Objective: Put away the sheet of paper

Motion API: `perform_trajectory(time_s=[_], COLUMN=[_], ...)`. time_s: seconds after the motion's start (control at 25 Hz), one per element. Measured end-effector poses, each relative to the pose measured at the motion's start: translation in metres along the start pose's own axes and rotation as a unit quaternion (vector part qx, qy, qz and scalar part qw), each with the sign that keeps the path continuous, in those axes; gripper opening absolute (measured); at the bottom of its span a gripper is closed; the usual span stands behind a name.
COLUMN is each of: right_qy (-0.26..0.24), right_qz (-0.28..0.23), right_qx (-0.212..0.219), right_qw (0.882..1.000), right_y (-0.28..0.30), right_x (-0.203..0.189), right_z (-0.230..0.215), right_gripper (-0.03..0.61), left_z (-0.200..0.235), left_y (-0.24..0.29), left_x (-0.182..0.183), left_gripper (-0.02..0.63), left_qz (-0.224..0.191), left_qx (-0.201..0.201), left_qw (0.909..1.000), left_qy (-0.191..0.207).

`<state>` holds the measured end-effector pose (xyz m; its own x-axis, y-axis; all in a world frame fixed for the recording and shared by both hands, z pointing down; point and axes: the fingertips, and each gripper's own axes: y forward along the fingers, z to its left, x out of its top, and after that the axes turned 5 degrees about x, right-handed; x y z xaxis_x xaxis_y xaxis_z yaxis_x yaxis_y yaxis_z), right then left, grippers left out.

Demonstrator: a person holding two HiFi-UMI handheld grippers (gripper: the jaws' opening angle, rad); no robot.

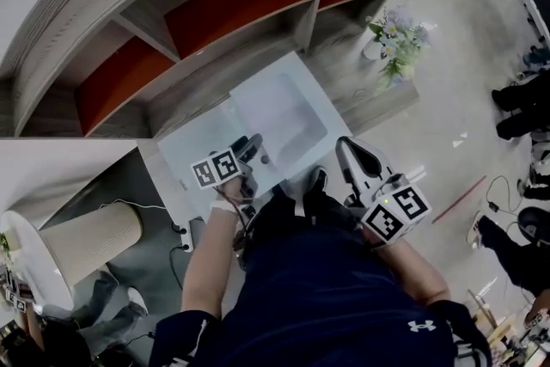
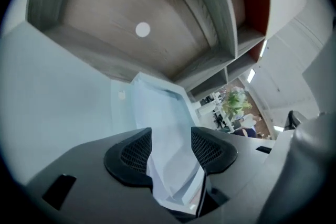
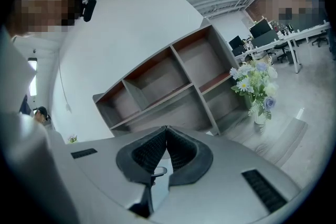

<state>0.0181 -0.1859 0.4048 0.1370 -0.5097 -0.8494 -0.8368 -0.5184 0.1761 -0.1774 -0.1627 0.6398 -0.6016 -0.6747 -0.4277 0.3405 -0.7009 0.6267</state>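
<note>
The pale sheet of paper (image 1: 282, 118) lies tilted over a white flat case (image 1: 191, 148) on the floor in front of the shelves. In the left gripper view the sheet (image 2: 165, 136) runs away from me between the two black pads (image 2: 131, 157), which stand apart and do not press on it. My left gripper (image 1: 255, 149) is open at the sheet's near edge. My right gripper (image 1: 346, 149) hangs to the right of the sheet, off it. In its own view the right gripper (image 3: 166, 131) has its tips together, with nothing held.
A grey wooden shelf unit (image 1: 223, 13) with red back panels stands just beyond the case. A vase of flowers (image 1: 395, 43) sits at its right end. A beige cylinder (image 1: 90, 241) and cables lie at the lower left. People's feet (image 1: 516, 107) show at the right edge.
</note>
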Motion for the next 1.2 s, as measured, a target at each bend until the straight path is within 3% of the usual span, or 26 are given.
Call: perform_trajectory(time_s=[0.12,0.28,0.36,0.48,0.56,0.92,1.2], right_qy=[-0.007,-0.016,-0.022,-0.040,-0.050,-0.091,-0.122], right_qz=[-0.005,-0.011,-0.015,-0.026,-0.032,-0.046,-0.055], right_qx=[0.003,0.006,0.009,0.014,0.017,0.033,0.042], right_qw=[1.000,1.000,1.000,0.999,0.998,0.994,0.990], right_y=[0.001,0.001,0.001,0.005,0.005,0.006,0.006], right_x=[0.004,0.010,0.015,0.027,0.033,0.050,0.060], right_z=[0.003,0.010,0.014,0.021,0.026,0.048,0.064], right_gripper=[0.012,0.012,0.012,0.013,0.012,0.012,0.012], left_z=[-0.026,-0.081,-0.106,-0.144,-0.168,-0.256,-0.286], left_y=[-0.033,-0.081,-0.105,-0.140,-0.163,-0.272,-0.314], left_x=[0.031,0.062,0.071,0.086,0.094,0.120,0.132], left_gripper=[0.218,0.151,0.133,0.058,0.031,0.026,0.026], left_qz=[-0.059,-0.121,-0.146,-0.196,-0.230,-0.356,-0.400], left_qx=[-0.005,-0.034,-0.036,-0.031,-0.033,-0.094,-0.109], left_qw=[0.9958,0.9738,0.9579,0.9241,0.9044,0.8616,0.8391], left_qy=[0.070,0.190,0.245,0.327,0.358,0.349,0.352])
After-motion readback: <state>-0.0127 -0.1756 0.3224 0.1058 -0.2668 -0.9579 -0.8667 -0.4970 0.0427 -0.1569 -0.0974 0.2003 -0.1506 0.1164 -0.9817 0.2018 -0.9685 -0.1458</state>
